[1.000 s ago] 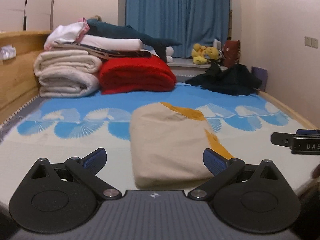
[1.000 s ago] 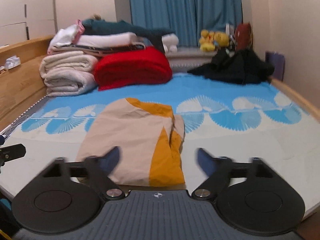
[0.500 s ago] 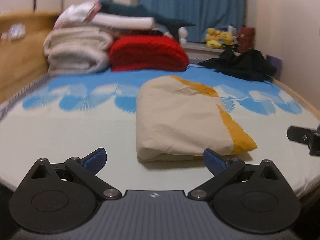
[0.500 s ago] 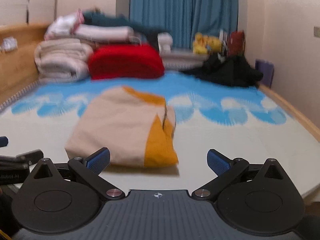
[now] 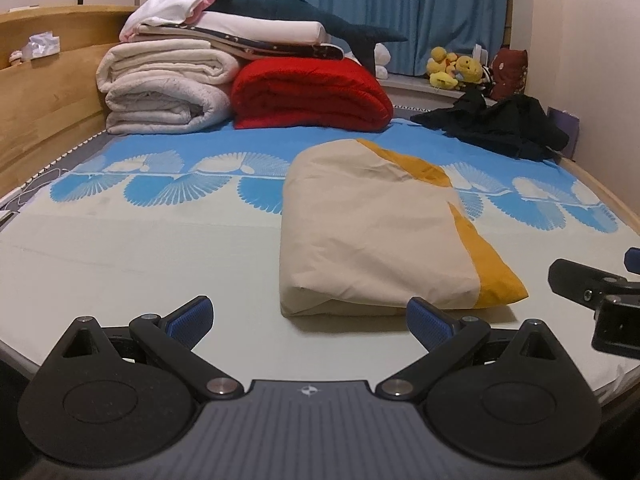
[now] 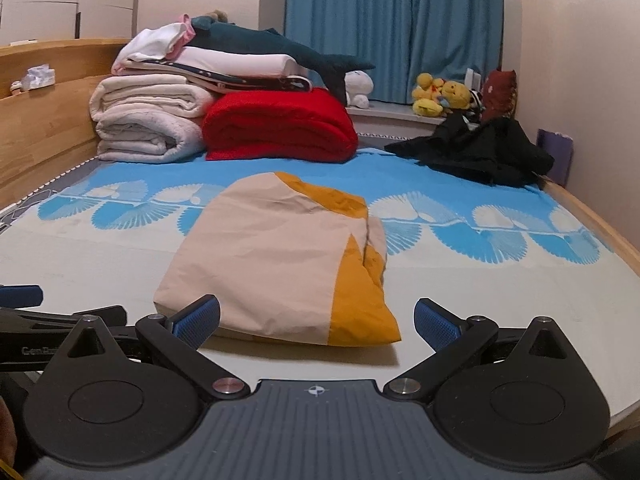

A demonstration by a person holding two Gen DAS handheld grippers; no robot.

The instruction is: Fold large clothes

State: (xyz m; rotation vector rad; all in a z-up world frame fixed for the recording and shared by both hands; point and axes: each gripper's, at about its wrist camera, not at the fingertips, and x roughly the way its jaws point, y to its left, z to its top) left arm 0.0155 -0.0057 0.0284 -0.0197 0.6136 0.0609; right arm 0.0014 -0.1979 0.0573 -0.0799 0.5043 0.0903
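Note:
A beige and mustard-yellow garment (image 5: 376, 236) lies folded into a compact rectangle on the bed, also in the right wrist view (image 6: 280, 256). My left gripper (image 5: 310, 320) is open and empty, just in front of the garment's near edge. My right gripper (image 6: 318, 320) is open and empty, also just short of the near edge, with its left fingertip (image 6: 198, 318) in front of the garment's near left corner. The right gripper shows at the right edge of the left wrist view (image 5: 600, 292); the left gripper shows at the left edge of the right wrist view (image 6: 48, 320).
The bed sheet (image 5: 140, 248) is white with blue fan patterns. Folded white blankets (image 5: 168, 88), a red blanket (image 5: 312, 96) and a plush shark (image 5: 296, 8) are stacked at the head. A black garment heap (image 5: 500, 124) lies far right. Wooden bed frame (image 5: 36, 112) on the left.
Both grippers have pulled back and risen slightly from the folded garment, staying open. The garment has not moved.

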